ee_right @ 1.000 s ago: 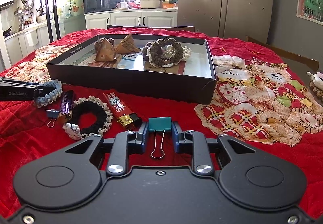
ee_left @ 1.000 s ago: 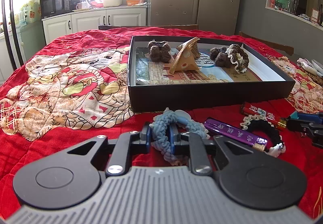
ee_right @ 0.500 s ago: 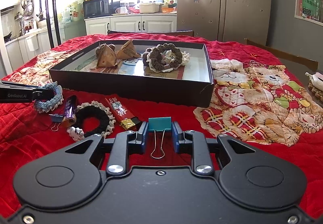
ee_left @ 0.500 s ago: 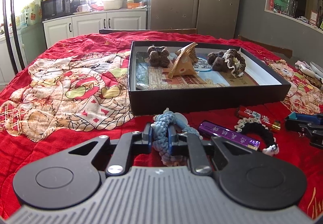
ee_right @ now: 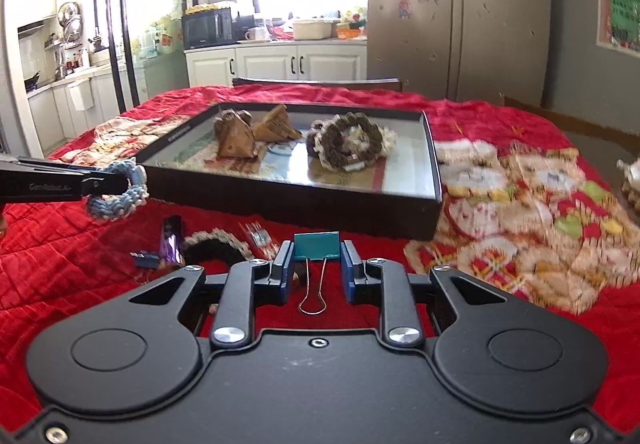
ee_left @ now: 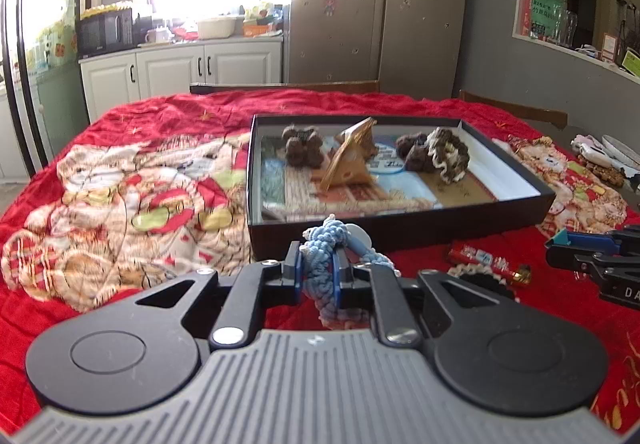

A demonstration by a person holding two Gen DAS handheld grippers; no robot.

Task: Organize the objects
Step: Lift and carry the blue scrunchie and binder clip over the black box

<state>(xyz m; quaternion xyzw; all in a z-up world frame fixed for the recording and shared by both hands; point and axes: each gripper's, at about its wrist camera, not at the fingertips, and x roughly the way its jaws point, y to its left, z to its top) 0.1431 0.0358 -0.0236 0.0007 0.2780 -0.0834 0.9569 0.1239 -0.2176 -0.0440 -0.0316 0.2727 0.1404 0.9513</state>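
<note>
My left gripper (ee_left: 318,264) is shut on a blue braided hair tie (ee_left: 320,244) and holds it just above the red cloth, close to the front wall of the black box (ee_left: 400,232). From the right wrist view the same hair tie (ee_right: 116,204) hangs from the left gripper (ee_right: 128,184), clear of the cloth. My right gripper (ee_right: 316,260) is shut on a teal binder clip (ee_right: 316,244), its wire handles pointing back at the camera. Inside the box lie brown crocheted hair ties (ee_right: 348,142) and triangular pouches (ee_right: 236,136).
On the cloth in front of the box lie a purple lighter (ee_right: 172,240), a black lace-trimmed hair tie (ee_right: 218,248), a red lighter (ee_right: 260,238) and a small blue binder clip (ee_right: 144,258). Small white and brown items (ee_left: 600,156) lie at the table's right edge. Chair backs stand behind the table.
The left gripper has risen with the blue hair tie, lifting it off the cloth. The right gripper keeps its grip on the teal clip and has hardly moved.
</note>
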